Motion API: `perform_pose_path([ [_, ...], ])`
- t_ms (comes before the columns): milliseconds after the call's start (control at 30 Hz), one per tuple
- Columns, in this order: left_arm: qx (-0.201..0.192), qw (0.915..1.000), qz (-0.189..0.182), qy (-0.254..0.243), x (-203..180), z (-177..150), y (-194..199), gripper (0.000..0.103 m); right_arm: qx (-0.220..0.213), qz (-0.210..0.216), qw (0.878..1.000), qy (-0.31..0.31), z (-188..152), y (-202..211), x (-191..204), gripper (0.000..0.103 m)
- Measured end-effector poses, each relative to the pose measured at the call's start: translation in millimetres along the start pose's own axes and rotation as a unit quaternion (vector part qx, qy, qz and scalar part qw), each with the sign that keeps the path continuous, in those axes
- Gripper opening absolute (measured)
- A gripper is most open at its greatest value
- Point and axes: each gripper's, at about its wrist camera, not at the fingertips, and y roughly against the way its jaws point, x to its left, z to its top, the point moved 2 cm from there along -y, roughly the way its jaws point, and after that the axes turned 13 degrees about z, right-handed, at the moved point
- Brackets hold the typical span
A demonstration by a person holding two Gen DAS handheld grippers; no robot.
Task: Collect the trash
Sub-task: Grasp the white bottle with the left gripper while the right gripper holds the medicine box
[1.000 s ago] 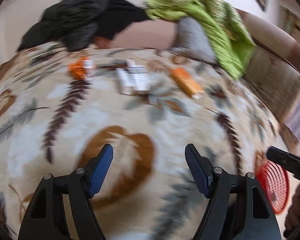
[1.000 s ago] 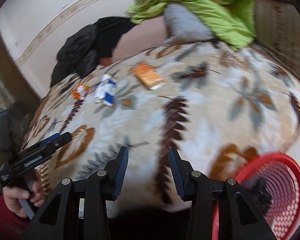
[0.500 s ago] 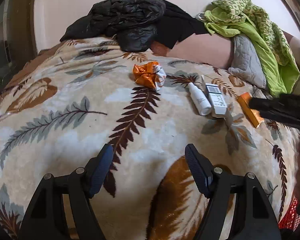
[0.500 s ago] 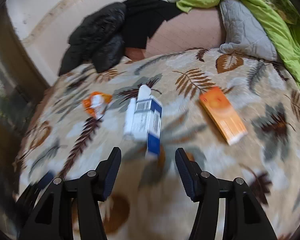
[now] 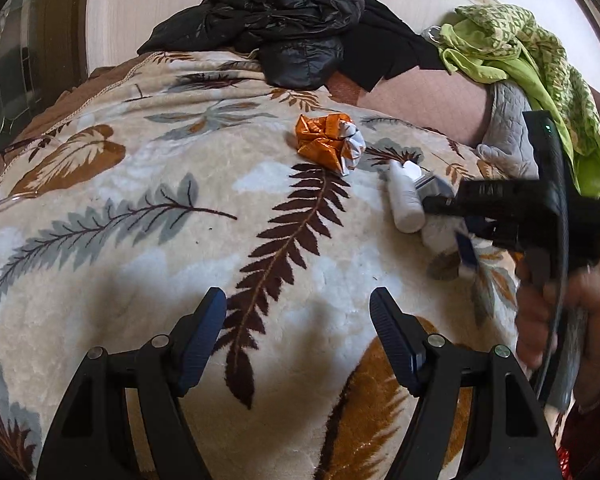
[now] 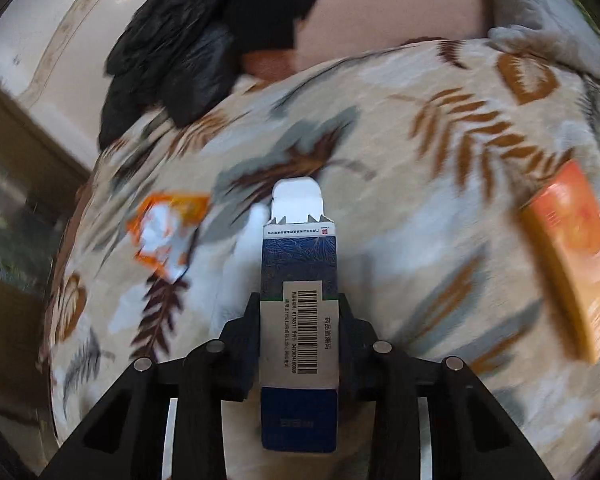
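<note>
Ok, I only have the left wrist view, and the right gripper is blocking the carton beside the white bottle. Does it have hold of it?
Observer: Yes. The right gripper has just been closing its jaws and is now shut on the blue and white carton, with its pads on the long sides.
Operator: Is the carton sealed?
Observer: No, its white end flap stands open at the far end.
Operator: Any trash I can't see?
Observer: An orange box lies on the blanket, to the right of the carton.

Left gripper (image 5: 298, 340): lower centre of frame, jaws wide apart, nothing between them.
Right gripper (image 6: 299, 312): lower centre, jaws just closing, clamped on a box (image 6: 299, 320).
</note>
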Motion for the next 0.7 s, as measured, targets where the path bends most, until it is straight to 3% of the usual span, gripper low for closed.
perform_pose_path([
  [133,0.001,1.0000,-0.003,0.008,4,2,-1,0.073,-0.012,0.021,1.000,0.009,-27,20,21,0.036],
  [433,0.006,0.9980,-0.062,-0.008,-23,30,-8,0.073,-0.090,-0.040,0.995,-0.005,-111,94,26,0.036],
  [533,0.024,0.9953,-0.088,-0.032,-53,49,-18,0.071,-0.111,-0.041,0.993,-0.010,-109,105,19,0.036],
  [700,0.052,0.9951,-0.067,-0.051,-88,77,-54,0.059,-0.127,-0.051,0.990,-0.027,-105,110,8,0.036],
])
